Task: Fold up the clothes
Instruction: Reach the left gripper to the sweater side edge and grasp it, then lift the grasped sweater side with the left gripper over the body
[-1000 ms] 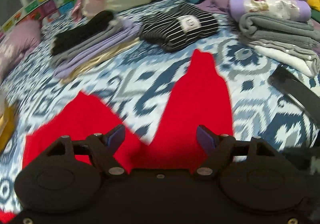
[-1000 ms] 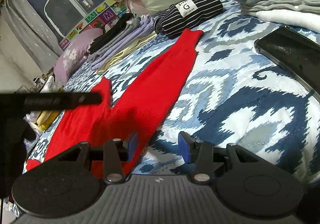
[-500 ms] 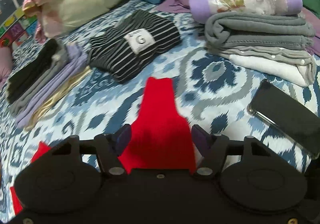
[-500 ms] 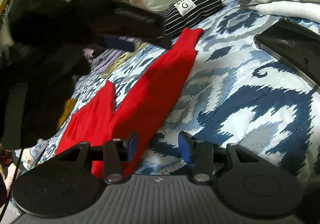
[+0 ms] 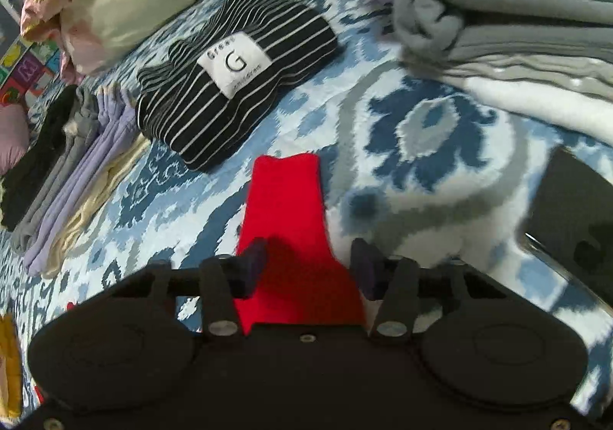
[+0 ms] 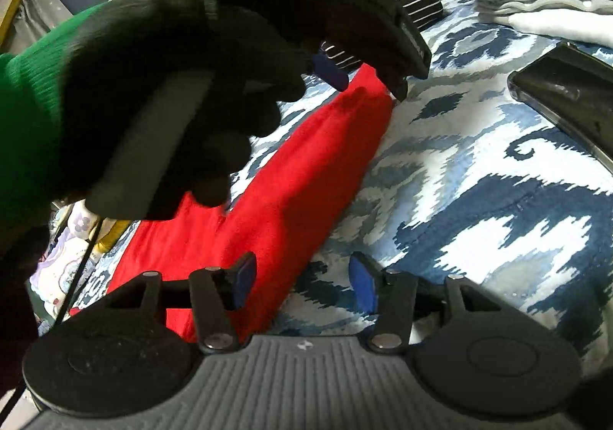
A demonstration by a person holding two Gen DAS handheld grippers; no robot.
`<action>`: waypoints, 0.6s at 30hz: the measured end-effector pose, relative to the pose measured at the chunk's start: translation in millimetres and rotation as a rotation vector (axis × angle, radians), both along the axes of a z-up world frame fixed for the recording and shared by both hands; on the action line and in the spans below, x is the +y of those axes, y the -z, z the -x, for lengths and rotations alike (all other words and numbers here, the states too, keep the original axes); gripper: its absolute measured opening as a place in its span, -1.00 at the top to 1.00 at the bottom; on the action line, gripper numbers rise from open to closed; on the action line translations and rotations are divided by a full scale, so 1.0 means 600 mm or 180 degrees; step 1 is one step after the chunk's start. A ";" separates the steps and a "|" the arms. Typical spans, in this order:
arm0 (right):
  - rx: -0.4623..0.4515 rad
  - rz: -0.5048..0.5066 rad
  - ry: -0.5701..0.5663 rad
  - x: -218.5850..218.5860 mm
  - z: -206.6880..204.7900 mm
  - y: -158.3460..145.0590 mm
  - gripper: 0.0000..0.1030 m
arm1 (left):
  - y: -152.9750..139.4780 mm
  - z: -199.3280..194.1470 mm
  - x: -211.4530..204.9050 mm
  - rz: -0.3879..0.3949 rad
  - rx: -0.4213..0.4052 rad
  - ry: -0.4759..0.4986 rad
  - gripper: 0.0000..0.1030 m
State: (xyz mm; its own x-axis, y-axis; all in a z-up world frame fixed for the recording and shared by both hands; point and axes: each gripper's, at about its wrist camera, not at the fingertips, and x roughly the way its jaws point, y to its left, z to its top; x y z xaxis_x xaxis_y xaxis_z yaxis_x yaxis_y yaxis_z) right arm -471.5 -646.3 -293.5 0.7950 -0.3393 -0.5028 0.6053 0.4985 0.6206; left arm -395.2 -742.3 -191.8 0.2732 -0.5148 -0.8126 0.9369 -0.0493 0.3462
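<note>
I have the bright red knit trousers (image 5: 285, 207) lying flat on the blue-and-white patterned bedspread (image 5: 421, 146), just short of the folded black striped top (image 5: 237, 81). My left gripper (image 5: 308, 263) straddles one leg's end, fingers apart but closing, not yet pinching the cloth. My right gripper (image 6: 302, 280) is opening at the other end, nothing clamped.

You have a bright red garment (image 5: 285, 207) lying on a bedspread (image 5: 429, 146) patterned in navy, pale blue, grey and white; the folded top (image 5: 237, 85) beyond it is black with thin white stripes and a white label; your glove (image 6: 184, 85) is black, your sleeve (image 6: 27, 115) green; the folded blanket (image 5: 498, 12) is grey.
</note>
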 end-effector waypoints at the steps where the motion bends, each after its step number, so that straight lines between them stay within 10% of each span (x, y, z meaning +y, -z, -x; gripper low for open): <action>1: -0.0009 -0.0008 0.0002 0.000 -0.001 0.000 -0.08 | 0.003 -0.003 -0.006 -0.0006 0.0008 -0.0049 0.28; 7: -0.0053 -0.0039 -0.0005 -0.003 -0.004 -0.001 -0.15 | 0.003 -0.003 -0.024 -0.0027 0.0003 -0.0134 0.89; 18: -0.0026 0.0129 -0.0076 0.015 -0.003 -0.009 -0.42 | -0.104 -0.062 0.050 0.0473 0.0279 -0.0203 0.92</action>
